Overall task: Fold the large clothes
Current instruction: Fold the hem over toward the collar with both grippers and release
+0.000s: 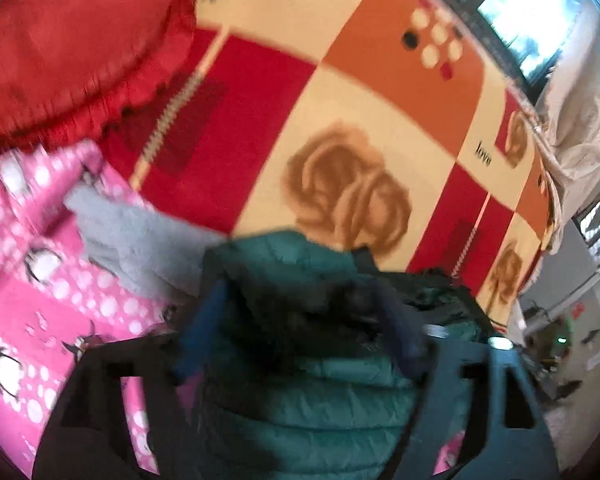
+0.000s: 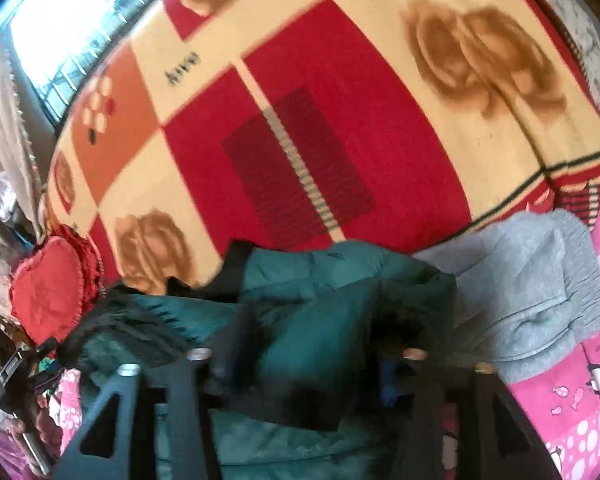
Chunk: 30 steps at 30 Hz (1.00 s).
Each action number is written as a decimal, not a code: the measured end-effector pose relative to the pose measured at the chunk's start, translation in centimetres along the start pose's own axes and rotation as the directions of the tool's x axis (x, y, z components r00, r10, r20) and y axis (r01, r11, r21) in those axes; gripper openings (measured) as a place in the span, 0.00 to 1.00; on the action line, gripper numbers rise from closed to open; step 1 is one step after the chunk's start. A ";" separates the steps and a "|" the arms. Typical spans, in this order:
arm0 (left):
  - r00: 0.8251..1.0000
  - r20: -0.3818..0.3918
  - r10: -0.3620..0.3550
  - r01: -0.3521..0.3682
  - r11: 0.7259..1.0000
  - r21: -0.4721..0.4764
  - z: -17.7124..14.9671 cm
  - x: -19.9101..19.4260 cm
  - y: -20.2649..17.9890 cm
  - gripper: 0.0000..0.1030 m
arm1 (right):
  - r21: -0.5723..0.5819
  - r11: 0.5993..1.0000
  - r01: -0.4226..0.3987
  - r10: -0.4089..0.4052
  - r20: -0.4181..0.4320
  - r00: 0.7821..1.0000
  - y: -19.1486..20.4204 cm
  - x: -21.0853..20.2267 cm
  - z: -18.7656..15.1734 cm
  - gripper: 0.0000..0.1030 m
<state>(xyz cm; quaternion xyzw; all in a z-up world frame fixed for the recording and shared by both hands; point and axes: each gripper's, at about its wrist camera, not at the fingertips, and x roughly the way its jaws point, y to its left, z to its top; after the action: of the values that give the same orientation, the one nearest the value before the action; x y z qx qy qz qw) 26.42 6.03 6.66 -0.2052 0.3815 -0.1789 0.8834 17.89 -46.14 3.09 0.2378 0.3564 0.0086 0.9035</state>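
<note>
- Where the bed's one patchwork blanket [image 1: 380,92] spreads out, one red heart cushion [image 1: 72,40] sits at the left.
- One pink penguin sheet [image 1: 32,280] carries one grey garment [image 1: 140,240].
- One green puffer jacket [image 1: 300,380] lies bunched between both grippers.
- Left gripper [image 1: 300,332] and right gripper [image 2: 312,356]: fingers apart around jacket folds; whether they pinch it, I cannot tell.

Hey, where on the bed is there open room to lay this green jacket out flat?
The patterned blanket is bare beyond the green jacket, from the red heart cushion to the grey garment. Crowded: the near edge, where the jacket, grey garment and pink penguin cloth bunch together.
</note>
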 end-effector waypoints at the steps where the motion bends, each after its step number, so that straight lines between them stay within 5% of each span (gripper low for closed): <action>1: 0.999 0.030 0.011 -0.012 0.999 0.031 -0.2 -0.7 -0.6 0.78 | -0.009 1.000 0.005 -0.005 0.027 1.000 0.7 -0.6 -0.1 0.75; 5: 0.997 0.046 0.061 -0.066 0.992 0.109 -1.2 -0.8 -2.8 0.78 | -0.076 0.997 0.017 -0.008 0.109 0.994 3.4 -2.8 -0.7 0.75; 9: 0.987 0.022 0.157 -0.157 0.962 0.223 -3.4 1.6 -4.9 0.78 | -0.210 0.976 0.048 -0.050 -0.006 0.999 6.9 0.3 -2.3 0.75; 13: 0.957 0.009 0.290 -0.279 0.913 0.297 -5.6 5.3 -5.8 0.78 | -0.340 0.936 0.087 -0.123 -0.086 0.989 9.5 4.8 -4.3 0.75; 18: 0.917 0.038 0.398 -0.384 0.849 0.363 -6.2 9.1 -5.9 0.78 | -0.388 0.897 0.212 -0.259 -0.073 0.963 9.6 9.7 -3.8 0.76; 26: 0.914 0.006 0.406 -0.385 0.863 0.327 -5.1 11.6 -4.8 0.80 | -0.358 0.900 0.249 -0.294 -0.074 0.953 7.8 13.4 -3.9 0.82; 30: 0.917 0.010 0.399 -0.380 0.864 0.331 -5.2 11.6 -4.7 0.81 | -0.363 0.905 0.222 -0.294 -0.157 0.943 8.3 12.5 -3.2 0.82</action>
<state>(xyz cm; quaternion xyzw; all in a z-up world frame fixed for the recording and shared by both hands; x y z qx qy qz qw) 29.28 -4.66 -1.15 0.0305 0.4060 -0.0636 0.9111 26.43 -35.14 -3.28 0.0266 0.4703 -0.0255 0.8817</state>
